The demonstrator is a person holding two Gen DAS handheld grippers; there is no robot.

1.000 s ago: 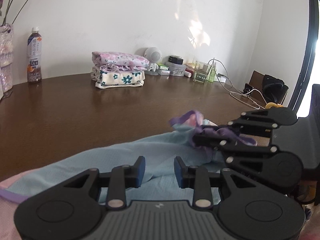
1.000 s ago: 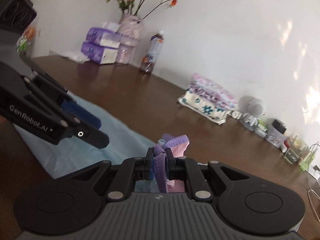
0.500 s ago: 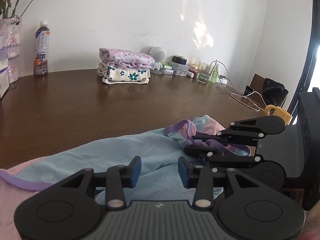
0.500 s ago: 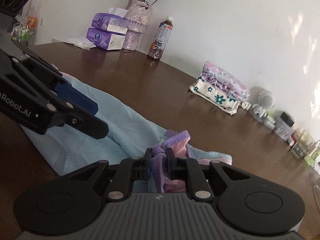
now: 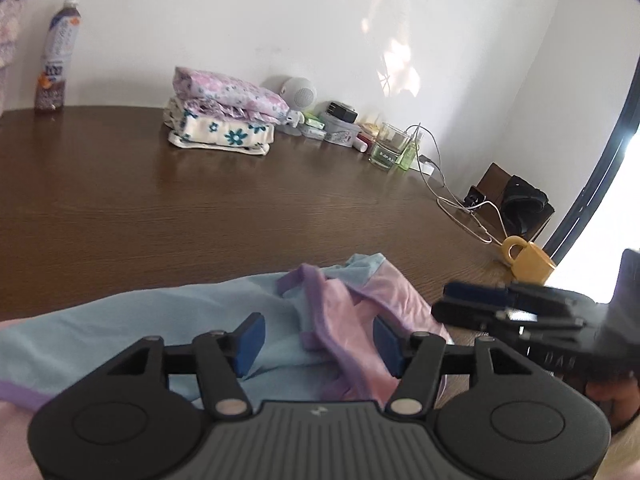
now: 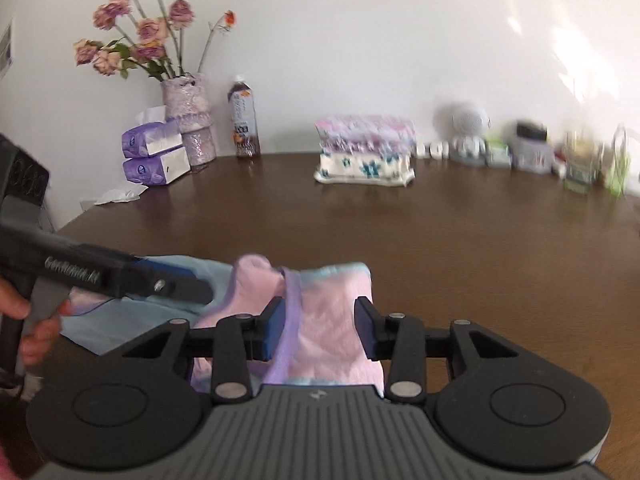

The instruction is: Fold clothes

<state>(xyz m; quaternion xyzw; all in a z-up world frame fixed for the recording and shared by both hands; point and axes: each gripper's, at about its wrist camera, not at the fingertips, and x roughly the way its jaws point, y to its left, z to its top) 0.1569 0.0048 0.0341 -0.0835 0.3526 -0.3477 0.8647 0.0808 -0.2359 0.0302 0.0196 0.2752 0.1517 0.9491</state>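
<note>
Pink-and-blue garment [image 6: 320,320] lies bunched at near table edge [image 5: 200,208], pink sleeve flopped over blue body; fold looks barely begun. Left gripper [image 5: 316,344] jaws apart, empty, over cloth. Right gripper [image 6: 320,326] jaws apart, empty. Folded stack [image 6: 366,150] near far wall: earlier pieces apparently done.

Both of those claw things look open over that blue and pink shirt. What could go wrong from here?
The folded-over pink part of the garment lies loose and bunched, so it may slide open now that the right gripper is open above it. The left gripper is also open and could snag the purple trim when it closes. A yellow mug sits near the table edge; a wide sweep might knock it.
</note>
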